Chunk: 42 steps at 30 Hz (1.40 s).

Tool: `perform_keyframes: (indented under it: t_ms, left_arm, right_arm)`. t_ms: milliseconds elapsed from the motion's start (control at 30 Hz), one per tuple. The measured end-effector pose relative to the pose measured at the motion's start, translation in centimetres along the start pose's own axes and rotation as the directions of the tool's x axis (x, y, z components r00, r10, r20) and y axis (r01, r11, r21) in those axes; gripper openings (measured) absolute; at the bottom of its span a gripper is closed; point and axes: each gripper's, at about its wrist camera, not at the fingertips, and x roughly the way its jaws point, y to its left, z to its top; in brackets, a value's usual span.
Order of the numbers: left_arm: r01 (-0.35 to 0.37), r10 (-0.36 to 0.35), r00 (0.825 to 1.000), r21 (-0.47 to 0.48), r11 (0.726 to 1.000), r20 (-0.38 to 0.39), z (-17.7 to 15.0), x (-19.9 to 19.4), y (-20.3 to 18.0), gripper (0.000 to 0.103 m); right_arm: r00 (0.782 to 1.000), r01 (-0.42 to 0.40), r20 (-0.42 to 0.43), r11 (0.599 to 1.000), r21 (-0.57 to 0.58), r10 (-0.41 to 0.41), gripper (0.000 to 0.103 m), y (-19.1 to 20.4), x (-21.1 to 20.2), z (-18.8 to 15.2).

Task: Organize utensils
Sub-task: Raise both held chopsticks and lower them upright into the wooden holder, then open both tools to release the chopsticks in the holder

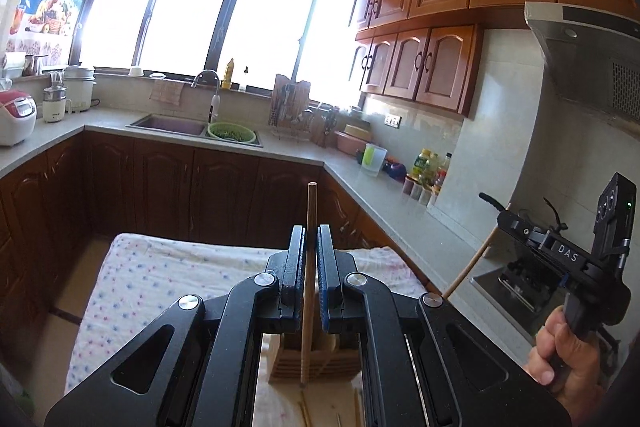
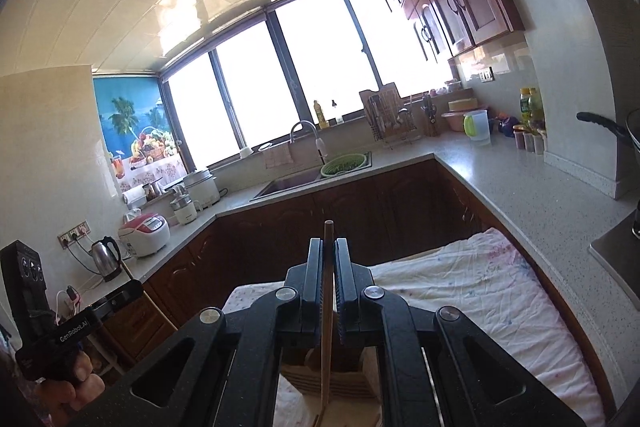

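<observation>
Both claws pinching one chopstick each: left claw [image 1: 311,247] on a brown chopstick [image 1: 309,287], right claw [image 2: 329,263] on its own chopstick [image 2: 327,339], sticks upright between the pads. Wooden holder [image 1: 316,359] sits just below each claw on the cloth-covered table [image 1: 168,267]. Step looks like carry-to-holder; next: line tips over a slot, lower. Loose chopsticks [image 1: 306,415] lie in front of holder, below the claw

A green colander [image 1: 232,131] sits in the sink [image 1: 168,126]; a rice cooker [image 2: 145,234] and kettle [image 2: 105,259] stand on the surface [image 2: 520,183].
</observation>
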Motion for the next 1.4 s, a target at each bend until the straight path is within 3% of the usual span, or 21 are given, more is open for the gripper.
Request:
perform_keyframes:
  t_ms: [233,467,767,1200,1300,1367,1400]
  left_arm:
    - [-0.047,0.048,0.999,-0.081,0.996,0.012,-0.1,5.3,1.9,0.005]
    - [-0.052,0.048,0.998,-0.115,0.992,-0.039,-4.3,8.9,3.2,0.005]
    - [-0.073,0.061,0.992,-0.107,0.992,-0.109,-7.8,10.9,3.8,0.005]
    - [-0.075,0.061,0.988,-0.096,0.993,-0.139,-7.7,11.4,3.4,0.006]
    - [-0.061,0.043,0.985,-0.103,0.993,-0.164,-7.8,11.5,3.4,0.01]
    - [-0.065,0.049,0.985,-0.097,0.993,-0.163,-7.8,11.2,3.3,0.025]
    - [-0.066,0.05,0.986,-0.098,0.993,-0.158,-7.8,10.9,3.2,0.03]
  right_arm:
    - [0.998,0.043,0.039,0.999,0.01,-0.043,0.005,-0.6,4.3,1.4]
    - [0.997,0.08,-0.015,0.997,0.01,-0.08,0.005,-2.0,8.3,-2.6]
    - [0.99,0.092,-0.108,0.995,0.046,-0.087,0.006,-3.7,10.8,-7.1]
    - [0.99,0.09,-0.115,0.995,0.039,-0.085,0.007,-3.5,11.0,-6.7]
    - [0.988,0.087,-0.131,0.995,0.045,-0.08,0.011,-3.4,11.2,-6.9]
    - [0.988,0.086,-0.132,0.995,0.049,-0.079,0.014,-3.4,11.1,-6.9]
    - [0.988,0.083,-0.131,0.995,0.054,-0.075,0.022,-3.4,11.0,-7.0]
